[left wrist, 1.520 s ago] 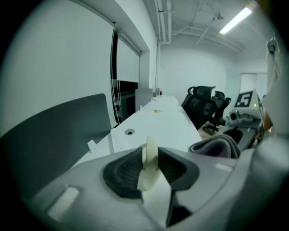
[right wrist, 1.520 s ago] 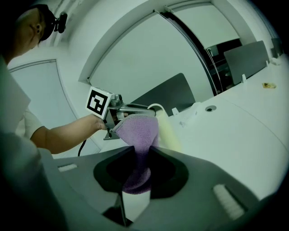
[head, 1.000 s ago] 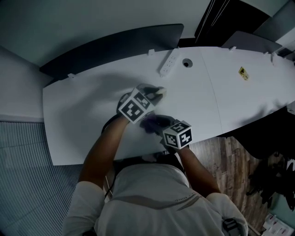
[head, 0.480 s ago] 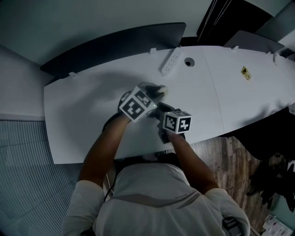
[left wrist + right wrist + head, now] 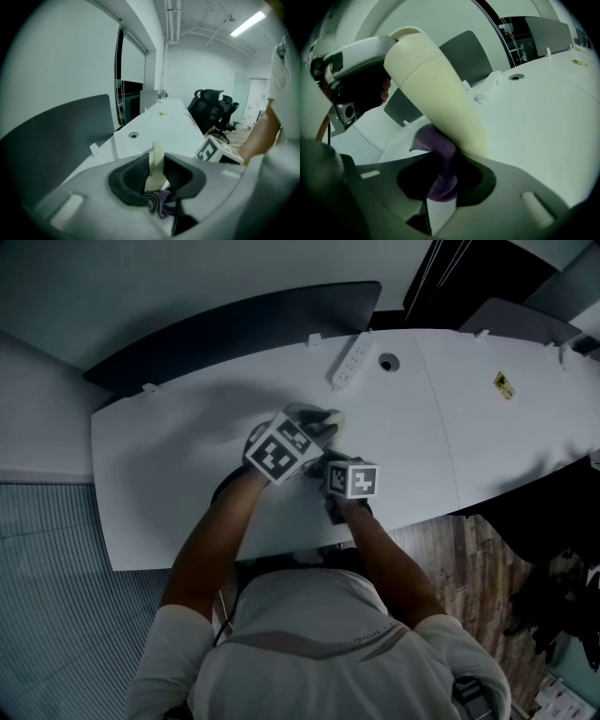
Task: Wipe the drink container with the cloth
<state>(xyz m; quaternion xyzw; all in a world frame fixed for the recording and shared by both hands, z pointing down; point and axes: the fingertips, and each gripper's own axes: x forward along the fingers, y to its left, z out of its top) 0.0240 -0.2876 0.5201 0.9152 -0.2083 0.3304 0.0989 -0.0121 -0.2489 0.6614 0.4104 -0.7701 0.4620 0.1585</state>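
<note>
Left gripper (image 5: pixel 156 165): the jaws are drawn in on a thin cream edge, which looks like the rim wall of the drink container. A ribbed pad presses on each side of it.
Drink container (image 5: pixel 436 89): cream, tapering and tilted. It is held by its wide upper end over the middle of the counter (image 5: pixel 159 465), between the near edge and the far edge, where a power strip (image 5: pixel 349 362) lies. I cannot tell whether its narrow lower end touches the counter.
Cloth (image 5: pixel 435 140): purple and bunched. It lies against the lower side wall of the container, with one fold running down into the jaws below it.
Right gripper (image 5: pixel 443 180): the jaws are pinched on that fold of cloth. In the head view it sits just beside the left gripper, toward the counter's near edge.
Done so far: both things are in hand and the cloth is in contact with the container wall — the wiping looks to be at its start or in mid-stroke.
To do: the upper wall and rim are bare of cloth, so most of the surface seems left to cover. No stain shows, so how clean the container is cannot be judged.
</note>
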